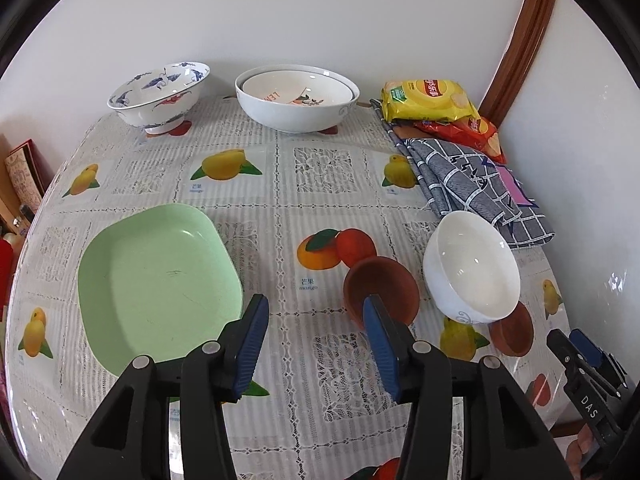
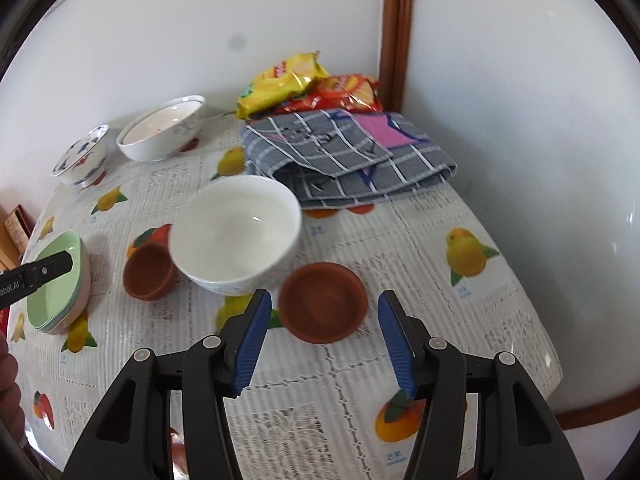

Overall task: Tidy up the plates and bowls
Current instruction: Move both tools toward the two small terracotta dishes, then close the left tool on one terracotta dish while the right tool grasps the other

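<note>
Right wrist: right claw [image 2: 322, 344] gapes wide, empty, before brown bowl [image 2: 323, 302].

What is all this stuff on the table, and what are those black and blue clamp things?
Green plate: top of a small stack, pale green, left side.
Brown bowls: two, terracotta, one before the right fingers, one left of the white bowl.
White bowl: one, plain white, centre.
Nested bowls: two, white, far edge.
Patterned bowl: one, blue and white, far left.
Snack bags: two, yellow and red, corner.
Cloth: one, grey checked, folded, right.
Left gripper: fingers open.
Right gripper: fingers open.
</note>
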{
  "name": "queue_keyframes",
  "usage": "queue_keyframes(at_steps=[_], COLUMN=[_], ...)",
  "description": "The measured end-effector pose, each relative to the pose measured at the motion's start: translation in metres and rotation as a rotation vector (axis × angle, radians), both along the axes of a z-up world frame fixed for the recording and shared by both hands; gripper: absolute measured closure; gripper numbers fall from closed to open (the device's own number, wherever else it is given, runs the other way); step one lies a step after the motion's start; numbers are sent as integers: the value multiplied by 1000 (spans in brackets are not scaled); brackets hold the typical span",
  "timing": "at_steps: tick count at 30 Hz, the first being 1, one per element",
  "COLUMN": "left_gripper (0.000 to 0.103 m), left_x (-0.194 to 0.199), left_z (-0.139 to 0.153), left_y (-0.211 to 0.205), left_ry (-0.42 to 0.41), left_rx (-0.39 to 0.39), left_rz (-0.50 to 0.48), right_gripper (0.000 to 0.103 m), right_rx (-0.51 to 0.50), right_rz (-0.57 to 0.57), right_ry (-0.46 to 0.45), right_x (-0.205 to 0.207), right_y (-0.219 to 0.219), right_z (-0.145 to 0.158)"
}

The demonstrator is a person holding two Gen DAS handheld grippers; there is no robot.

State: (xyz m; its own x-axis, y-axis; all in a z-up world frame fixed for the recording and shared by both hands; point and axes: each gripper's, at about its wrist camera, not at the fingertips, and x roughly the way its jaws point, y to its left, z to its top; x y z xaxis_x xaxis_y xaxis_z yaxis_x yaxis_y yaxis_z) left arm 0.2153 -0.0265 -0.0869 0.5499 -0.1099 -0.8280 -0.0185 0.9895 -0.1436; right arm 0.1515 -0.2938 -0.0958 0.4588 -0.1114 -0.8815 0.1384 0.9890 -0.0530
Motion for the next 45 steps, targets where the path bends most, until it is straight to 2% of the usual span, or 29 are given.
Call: queue_keyframes(at_steps=[6,22,26,28,32,37,39,43,45], left_gripper=[56,56,56,56,56,56,54,40,39], left_x=[9,47,51,53,57,58,57,59,59], left_z=[-22,-60,-66,-68,-74,-75,-75,-77,-77], left_y=[-13,-31,-33,-33,-32,-35,-36,-43,-46], left_ry=[46,150,157,160,169,144,135,138,136], left_rx=[4,16,14,16,3,17,26,40,54], left_rz=[3,33,31,28,32,27,22,-25,-32], right_gripper=[48,49,56,56,56,53,50,46,43], right_rx=[-6,72,93,114,90,110,113,94,94], right_rz=[-12,-19,-13,-22,-7,2,1,11,6], right_ry=[41,105,124,125,95,86,87,92,94], right_x=[3,21,25,27,27,29,31,34,34], right_y=[-20,-43,-43,-45,-43,-47,-47,-43,-42], right_z=[-23,-67,-77,-81,-83,-85,-85,-86,-86])
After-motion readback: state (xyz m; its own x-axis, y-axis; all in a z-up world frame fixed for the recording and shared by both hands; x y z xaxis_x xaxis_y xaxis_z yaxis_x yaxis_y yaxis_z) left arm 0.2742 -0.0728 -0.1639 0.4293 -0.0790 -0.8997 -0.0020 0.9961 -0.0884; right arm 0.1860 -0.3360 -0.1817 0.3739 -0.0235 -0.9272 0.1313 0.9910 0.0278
